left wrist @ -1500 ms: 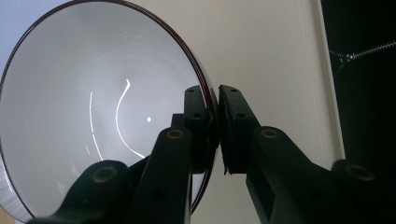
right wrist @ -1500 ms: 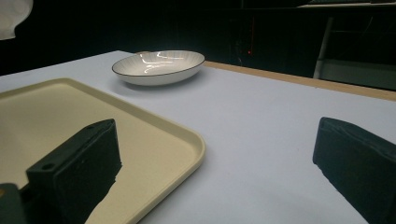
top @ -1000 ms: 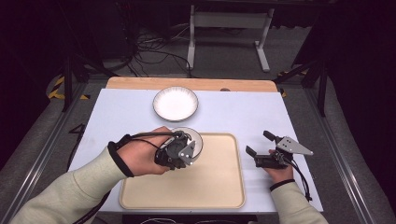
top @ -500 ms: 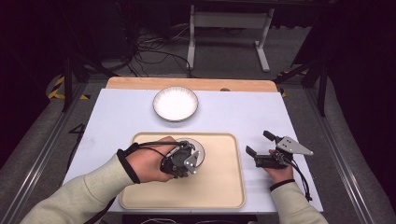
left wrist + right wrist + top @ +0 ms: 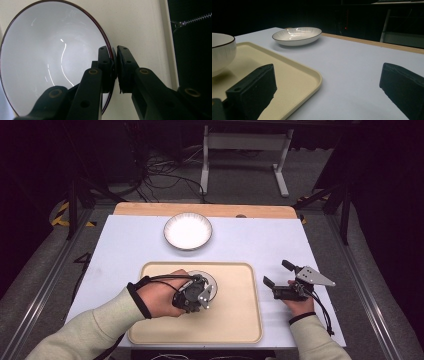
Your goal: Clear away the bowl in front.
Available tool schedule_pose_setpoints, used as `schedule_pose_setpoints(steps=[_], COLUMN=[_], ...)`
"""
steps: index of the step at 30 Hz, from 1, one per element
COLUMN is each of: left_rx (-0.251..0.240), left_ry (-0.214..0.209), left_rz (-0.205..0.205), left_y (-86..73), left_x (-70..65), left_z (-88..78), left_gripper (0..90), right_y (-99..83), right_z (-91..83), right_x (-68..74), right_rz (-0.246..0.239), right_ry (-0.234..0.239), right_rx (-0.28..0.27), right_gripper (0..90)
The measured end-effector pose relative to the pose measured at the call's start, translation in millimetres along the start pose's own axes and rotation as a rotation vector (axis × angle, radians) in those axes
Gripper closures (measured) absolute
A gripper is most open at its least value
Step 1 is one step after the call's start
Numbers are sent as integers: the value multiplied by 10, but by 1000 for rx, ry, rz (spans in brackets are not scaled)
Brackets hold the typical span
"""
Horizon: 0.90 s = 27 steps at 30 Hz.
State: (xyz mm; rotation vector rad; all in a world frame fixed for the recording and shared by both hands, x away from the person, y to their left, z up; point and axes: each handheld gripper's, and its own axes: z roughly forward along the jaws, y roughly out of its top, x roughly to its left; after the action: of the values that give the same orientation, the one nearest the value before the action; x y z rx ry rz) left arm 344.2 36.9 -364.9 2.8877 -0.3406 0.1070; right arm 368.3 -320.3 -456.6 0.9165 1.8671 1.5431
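Left tool (image 5: 113, 67) is clamped tight on the rim of the bowl (image 5: 50, 62), one jaw inside the white basin, the other outside against the dark-edged lip. From above, that left tool (image 5: 192, 295) sits over the near side of the bowl (image 5: 210, 282), and the bowl rests on the tray (image 5: 235, 320), toward the tray's far edge, left of its middle. The tray lies at the desk's (image 5: 125, 245) near edge, about centred. Over to the right tool (image 5: 278, 279): jaws spread wide, nothing between them, held just beside the tray's right edge, near the desk's near right corner. A second dish, the plate (image 5: 188, 231), sits apart near the desk's far edge.
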Motion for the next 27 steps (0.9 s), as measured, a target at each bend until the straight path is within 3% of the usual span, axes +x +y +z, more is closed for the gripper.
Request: schedule_pose_setpoints(steps=[27], left_rx=[3], left_ry=[-14], left_rz=[-9], left_y=[-65], left_x=[-55], left_z=[160], left_gripper=[831], right_y=[0], right_z=[0], right_x=[-2], right_rz=[0], right_ry=[0], right_rx=[0], right_gripper=[10])
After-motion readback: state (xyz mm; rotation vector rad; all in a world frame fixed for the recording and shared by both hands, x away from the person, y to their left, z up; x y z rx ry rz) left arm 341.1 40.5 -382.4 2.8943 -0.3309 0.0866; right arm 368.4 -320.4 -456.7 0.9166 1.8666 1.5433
